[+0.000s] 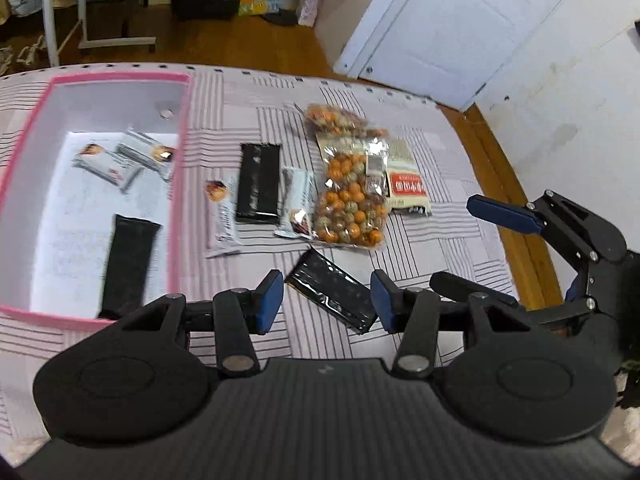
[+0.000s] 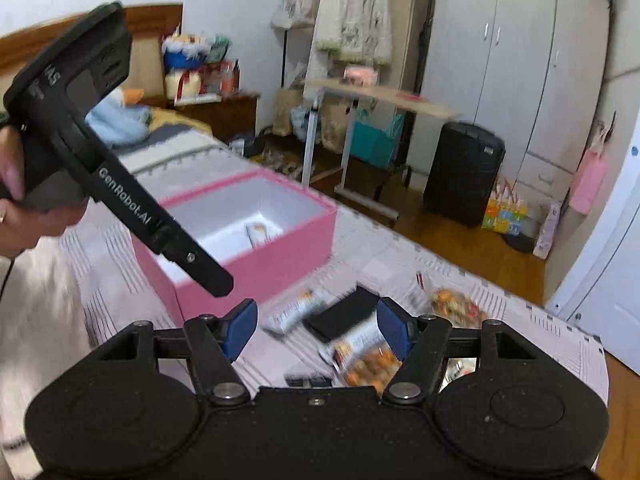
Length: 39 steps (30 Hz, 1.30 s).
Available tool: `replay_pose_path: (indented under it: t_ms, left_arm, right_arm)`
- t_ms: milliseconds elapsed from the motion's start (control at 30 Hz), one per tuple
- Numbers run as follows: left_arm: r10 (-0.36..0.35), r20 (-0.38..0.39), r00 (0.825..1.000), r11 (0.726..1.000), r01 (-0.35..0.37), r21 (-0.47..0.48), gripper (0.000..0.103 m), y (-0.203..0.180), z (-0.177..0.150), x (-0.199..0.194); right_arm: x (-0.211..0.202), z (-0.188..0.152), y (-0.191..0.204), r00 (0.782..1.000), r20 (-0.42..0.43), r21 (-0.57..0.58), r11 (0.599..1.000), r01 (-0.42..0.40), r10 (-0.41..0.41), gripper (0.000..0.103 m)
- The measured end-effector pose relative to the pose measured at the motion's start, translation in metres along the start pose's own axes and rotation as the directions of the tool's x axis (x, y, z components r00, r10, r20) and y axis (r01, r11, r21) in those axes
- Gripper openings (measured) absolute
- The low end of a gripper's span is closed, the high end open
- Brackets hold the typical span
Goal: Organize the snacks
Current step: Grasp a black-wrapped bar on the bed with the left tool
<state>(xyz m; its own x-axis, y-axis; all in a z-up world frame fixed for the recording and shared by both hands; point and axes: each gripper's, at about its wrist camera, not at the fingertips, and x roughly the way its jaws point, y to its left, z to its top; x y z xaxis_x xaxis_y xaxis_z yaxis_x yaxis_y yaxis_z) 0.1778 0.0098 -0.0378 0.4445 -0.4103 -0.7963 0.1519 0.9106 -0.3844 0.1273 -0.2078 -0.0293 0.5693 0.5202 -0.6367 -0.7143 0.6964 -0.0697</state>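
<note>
The pink box (image 1: 182, 140) stands open on the striped bedspread and holds two white bars (image 1: 108, 164) and a black bar (image 1: 128, 264). To its right lie a white bar (image 1: 222, 216), a black bar (image 1: 258, 184), another white bar (image 1: 296, 204), a bag of coated nuts (image 1: 352, 200) and a red-labelled packet (image 1: 408, 184). My left gripper (image 1: 326, 300) hovers open over a black packet (image 1: 340, 304) that lies flat on the bed. My right gripper (image 2: 318, 332) hangs open and empty above the loose snacks. It also shows at the right in the left wrist view.
A second nut bag (image 1: 336, 118) lies at the bed's far edge. Beyond that edge are wooden floor, a white door (image 1: 432, 28), a black suitcase (image 2: 464, 172) and a rolling side table (image 2: 384, 96). A hand (image 2: 12, 184) holds the left gripper beside the box wall (image 2: 280, 256).
</note>
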Motion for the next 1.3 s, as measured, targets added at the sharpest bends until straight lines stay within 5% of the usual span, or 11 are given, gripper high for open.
replay_pose_path:
  t_ms: [200,433,567,700,867,1200,1300]
  left_arm:
    - [0.015,-0.009,1.0,0.999,-0.015,-0.032,0.047,-0.01,-0.007,0.051]
    - [0.001,-0.073,0.997,0.995,-0.009,-0.099,0.047,-0.008,-0.015,0.108]
    - [0.02,-0.068,0.997,0.995,-0.027,-0.096,0.047,-0.005,-0.024,0.129]
    - [0.042,-0.058,0.997,0.993,-0.049,-0.112,0.047,0.002,-0.034,0.145]
    - [0.077,-0.087,0.993,0.987,-0.088,-0.131,0.047,-0.001,-0.043,0.166]
    - [0.034,-0.087,0.996,0.989,-0.045,-0.138,0.043,-0.008,-0.052,0.18]
    - [0.012,-0.098,0.995,0.99,-0.026,-0.141,0.042,-0.011,-0.054,0.182]
  right_arm:
    - [0.028,-0.029,-0.011,0.995,-0.062,-0.073,0.994,-0.076,0.071,0.071]
    - [0.067,-0.063,-0.021,0.988,-0.105,0.036,0.994,-0.107,0.11,0.072]
    - [0.09,-0.078,-0.012,0.962,-0.222,0.041,0.988,-0.151,0.156,0.072]
    - [0.106,-0.086,0.003,0.943,-0.295,0.011,0.988,-0.157,0.153,0.071]
    - [0.12,-0.093,0.011,0.947,-0.309,-0.056,0.992,-0.11,0.087,0.071]
    - [0.126,-0.102,-0.003,0.922,-0.381,-0.052,0.994,-0.092,0.065,0.071]
    - [0.123,-0.102,-0.002,0.922,-0.38,-0.042,0.994,-0.096,0.073,0.061]
